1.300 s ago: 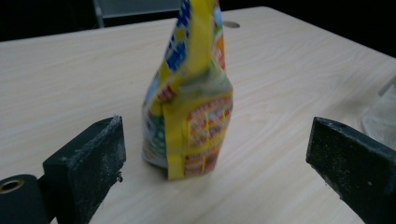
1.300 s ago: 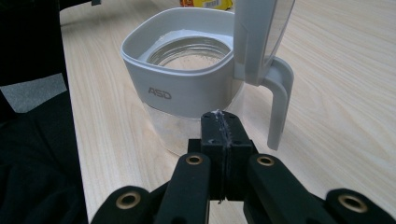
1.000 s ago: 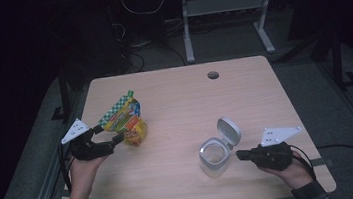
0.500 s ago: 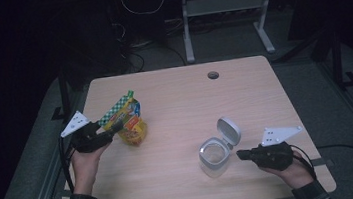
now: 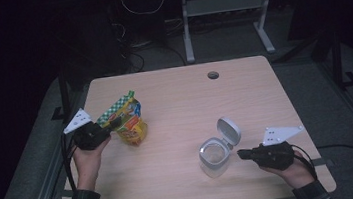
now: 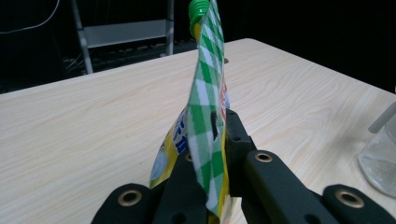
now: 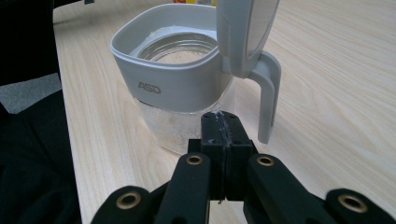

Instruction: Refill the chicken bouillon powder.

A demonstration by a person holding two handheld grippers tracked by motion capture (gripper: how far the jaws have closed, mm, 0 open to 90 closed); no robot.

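**Desk:** Item one?

**Operator:** Flat, glossy pouch, green-checked edge, yellow printed face, green cap on top; it stands at the left of the high view on the pale wood-grain table. My left gripper has just been closing and its matte black jaws now pinch the pouch's edge.

**Desk:** Item two?

**Operator:** Clear ribbed jar with a rounded-square grey collar and hinged lid up, lower right. My right gripper sits just beside it, jaws pressed together, empty.

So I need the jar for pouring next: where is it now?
In the high view the clear jar stands lid-open at the table's right front, just ahead of the right gripper.
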